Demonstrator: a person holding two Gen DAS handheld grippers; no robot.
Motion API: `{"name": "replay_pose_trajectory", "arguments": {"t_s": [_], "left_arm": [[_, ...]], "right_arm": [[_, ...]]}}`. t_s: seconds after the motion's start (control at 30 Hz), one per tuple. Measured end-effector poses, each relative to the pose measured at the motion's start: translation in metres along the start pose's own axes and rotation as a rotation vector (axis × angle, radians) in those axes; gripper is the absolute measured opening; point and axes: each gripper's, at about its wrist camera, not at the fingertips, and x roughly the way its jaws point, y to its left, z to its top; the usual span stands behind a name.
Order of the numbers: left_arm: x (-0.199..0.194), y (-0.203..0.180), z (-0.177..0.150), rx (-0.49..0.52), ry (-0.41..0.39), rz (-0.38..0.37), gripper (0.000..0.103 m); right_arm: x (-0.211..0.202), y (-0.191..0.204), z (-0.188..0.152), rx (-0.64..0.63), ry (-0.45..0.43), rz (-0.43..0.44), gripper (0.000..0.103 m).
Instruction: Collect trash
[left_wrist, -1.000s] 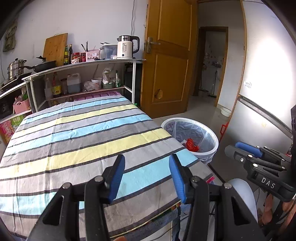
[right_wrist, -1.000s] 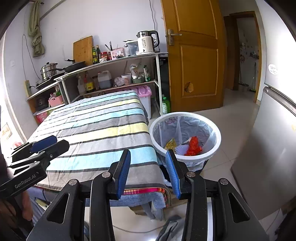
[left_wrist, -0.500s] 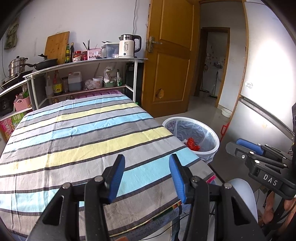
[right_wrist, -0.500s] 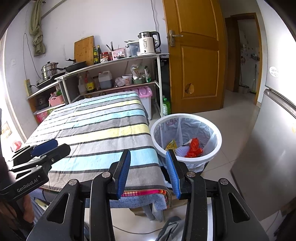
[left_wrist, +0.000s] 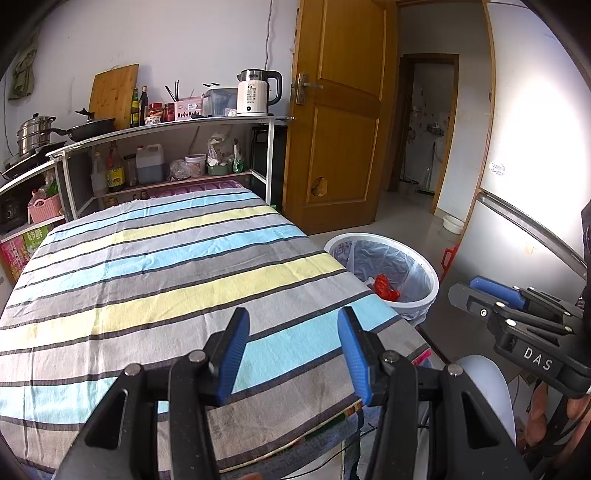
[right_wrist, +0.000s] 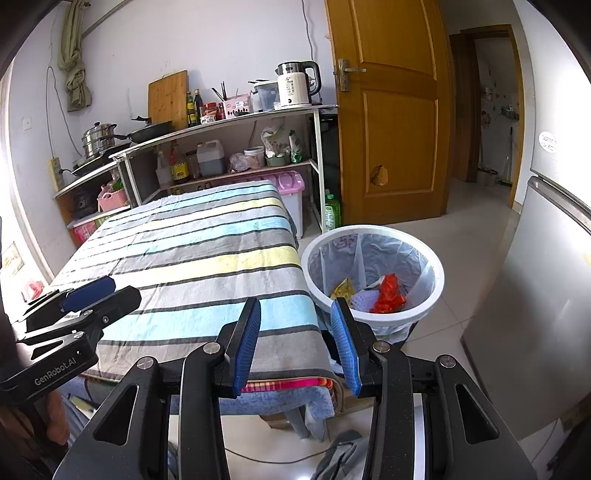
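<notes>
Trash (right_wrist: 386, 295) sits in bin (right_wrist: 436, 295) at two o'clock; left gripper (left_wrist: 291, 350) and right gripper (right_wrist: 295, 341) gape empty, collection seemingly done, next only rechecking striped tablecloth (left_wrist: 155, 266).

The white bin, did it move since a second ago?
No. The white bin sits by the same corner of the striped table; only the camera shifted slightly.

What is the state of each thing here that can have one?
left gripper: open, empty
right gripper: open, empty
white round trash bin: lined, holds trash
red crumpled wrapper: inside bin
wooden door: ajar
striped tablecloth: spread flat
</notes>
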Motion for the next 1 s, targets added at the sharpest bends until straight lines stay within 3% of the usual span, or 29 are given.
{"name": "replay_pose_trajectory", "arguments": {"t_s": [1.0], "left_arm": [[-0.0016,0.0013,0.0009,0.005,0.002,0.005,0.052]], "right_arm": [[0.0008,0.0003,0.0016,-0.001,0.002,0.0,0.041]]}}
